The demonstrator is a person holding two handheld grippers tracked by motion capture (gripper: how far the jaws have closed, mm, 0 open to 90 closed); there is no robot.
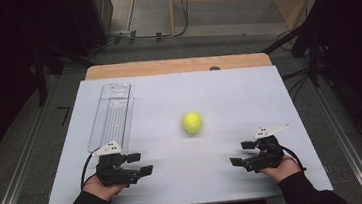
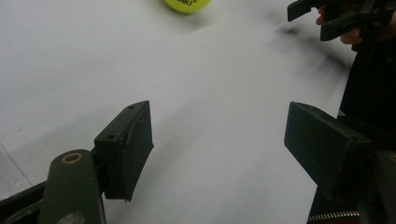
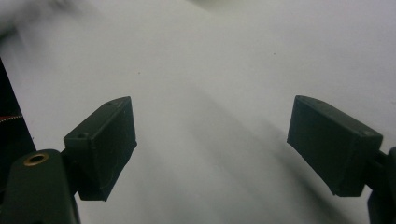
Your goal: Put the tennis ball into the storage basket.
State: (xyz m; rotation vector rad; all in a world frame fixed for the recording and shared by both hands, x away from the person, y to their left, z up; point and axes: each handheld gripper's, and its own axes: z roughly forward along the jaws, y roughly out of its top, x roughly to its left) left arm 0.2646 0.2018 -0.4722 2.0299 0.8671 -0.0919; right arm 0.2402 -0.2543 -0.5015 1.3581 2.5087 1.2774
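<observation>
High view — tennis ball (image 1: 191,122) between, beyond both open jaws

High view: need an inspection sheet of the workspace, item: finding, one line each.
Surface: white board on a wooden table; bare apart from the two things below.
Job's things: tennis ball lies free mid-board, ahead of both grippers; clear plastic tray at the far left, looks empty.
Clutter: nothing seen.
Grippers: left gripper and right gripper at the near edge, both with jaws open and nothing between them.
Cables: left cable and right cable loop back from the grippers, off the ball's path; floor cables beyond the table.
Surroundings: floor rails on either side, dark stands at the far corners.
</observation>
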